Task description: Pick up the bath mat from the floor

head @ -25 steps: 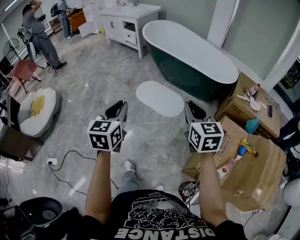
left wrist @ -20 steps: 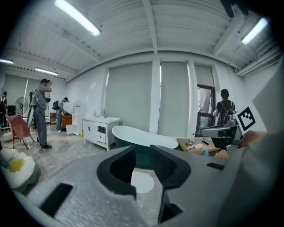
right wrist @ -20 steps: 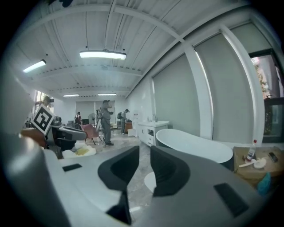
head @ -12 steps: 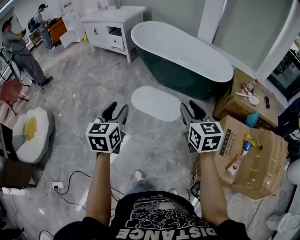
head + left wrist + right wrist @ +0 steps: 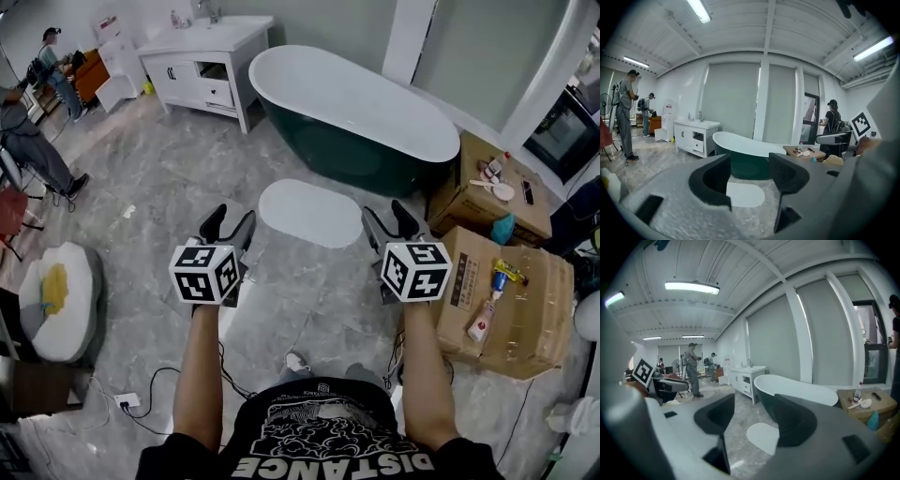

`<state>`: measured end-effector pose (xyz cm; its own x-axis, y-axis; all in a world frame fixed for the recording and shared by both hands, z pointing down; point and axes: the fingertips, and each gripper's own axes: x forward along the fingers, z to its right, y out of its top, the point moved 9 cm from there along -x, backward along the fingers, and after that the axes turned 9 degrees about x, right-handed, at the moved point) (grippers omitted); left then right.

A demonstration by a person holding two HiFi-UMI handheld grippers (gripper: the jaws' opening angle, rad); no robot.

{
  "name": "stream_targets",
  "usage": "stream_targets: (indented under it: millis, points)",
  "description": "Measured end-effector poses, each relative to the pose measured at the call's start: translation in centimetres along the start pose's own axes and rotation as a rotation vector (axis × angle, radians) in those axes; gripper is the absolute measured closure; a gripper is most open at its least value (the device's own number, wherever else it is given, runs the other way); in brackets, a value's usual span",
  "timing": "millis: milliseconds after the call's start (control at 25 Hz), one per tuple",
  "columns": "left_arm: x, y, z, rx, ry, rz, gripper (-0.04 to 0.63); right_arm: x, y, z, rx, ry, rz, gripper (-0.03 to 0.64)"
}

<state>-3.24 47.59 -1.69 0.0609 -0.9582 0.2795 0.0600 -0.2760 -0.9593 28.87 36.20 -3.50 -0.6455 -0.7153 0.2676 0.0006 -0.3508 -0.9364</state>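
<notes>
The white oval bath mat (image 5: pixel 310 213) lies flat on the grey marble floor in front of the dark green bathtub (image 5: pixel 352 117). It also shows ahead between the jaws as the bath mat (image 5: pixel 745 195) in the left gripper view and the bath mat (image 5: pixel 763 436) in the right gripper view. My left gripper (image 5: pixel 228 226) hovers above the floor, left of the mat, its jaws opening with nothing between them. My right gripper (image 5: pixel 393 222) hangs to the mat's right, jaws likewise opening and empty.
A white vanity cabinet (image 5: pixel 203 66) stands left of the tub. Cardboard boxes (image 5: pixel 506 300) with bottles sit at the right. A white and yellow cushion (image 5: pixel 56 297) lies at the left, cables (image 5: pixel 155 389) trail near my feet, and people (image 5: pixel 28 150) stand far left.
Both grippers' jaws have spread apart from nearly shut. The view has advanced, so the mat and tub sit closer ahead.
</notes>
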Motion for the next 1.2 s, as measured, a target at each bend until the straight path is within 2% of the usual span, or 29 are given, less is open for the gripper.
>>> stream_targets:
  millis: [200,680,920,1200]
  points:
    - [0.9,0.1,-2.3,0.004,-0.007,0.017,0.335,1.3,0.3,-0.8,-0.005,-0.026,0.004,0.334]
    - [5.3,0.6,-5.5,0.035,-0.018,0.006,0.327,6.7,1.0,-0.2,0.005,-0.024,0.011,0.327]
    - [10.4,1.7,-7.1,0.055,-0.015,0.002,0.327,11.5,2.0,2.9,0.026,-0.041,0.024,0.327]
    - [19.9,4.1,-8.6,0.077,-0.019,-0.018,0.325,19.1,4.3,8.7,0.062,-0.046,0.021,0.325]
